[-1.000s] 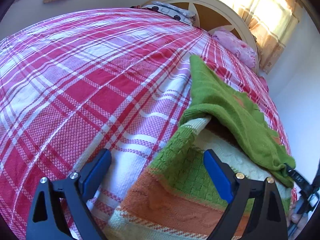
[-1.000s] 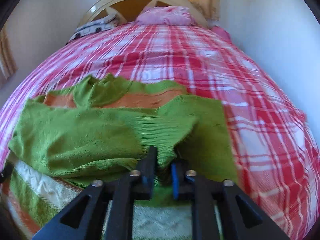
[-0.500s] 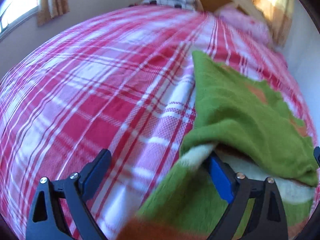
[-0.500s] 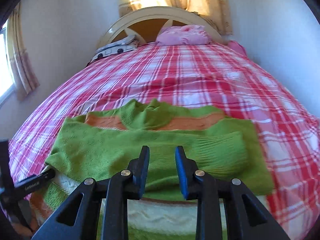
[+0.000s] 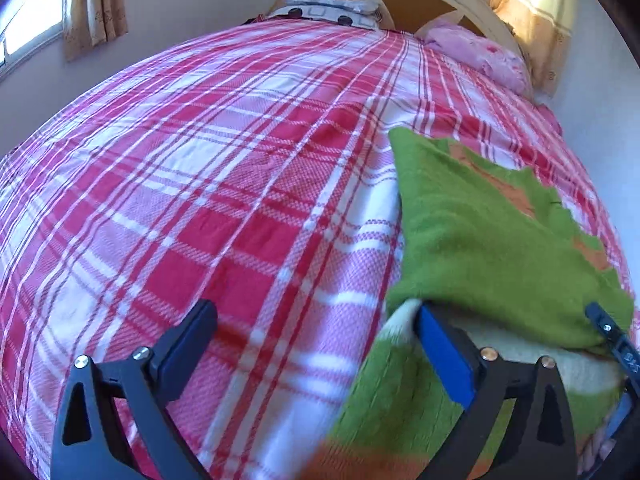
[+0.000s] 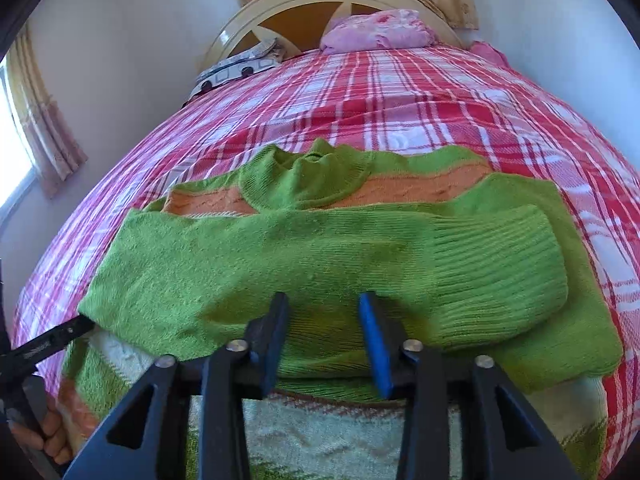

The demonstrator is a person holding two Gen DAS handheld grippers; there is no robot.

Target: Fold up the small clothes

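A green knitted sweater (image 6: 320, 248) with orange and cream stripes lies on the plaid bed, both sleeves folded across its body. The ribbed cuff (image 6: 516, 264) of the top sleeve rests at the right. My right gripper (image 6: 324, 316) hovers at the near edge of that sleeve; its jaws are opening and hold nothing. My left gripper (image 5: 316, 332) stands wide open at the sweater's (image 5: 480, 240) left side, over bare bedspread. Its right finger (image 5: 440, 352) is at the edge of the folded sleeve. The left gripper's tip (image 6: 52, 338) and a hand (image 6: 52, 436) show at the right wrist view's left edge.
The red, pink and white plaid bedspread (image 5: 200, 200) covers the bed. At the far end stand a cream arched headboard (image 6: 312, 4), a pink pillow (image 6: 376, 30) and a dotted pillow (image 6: 236, 70). Curtained windows sit left and behind; a wall runs along the bed's right side.
My right gripper let go of the green sleeve cuff, spread its jaws and drew back; the sleeve now lies flat across the sweater. The left gripper stayed open, shifted slightly and tilted toward the headboard.
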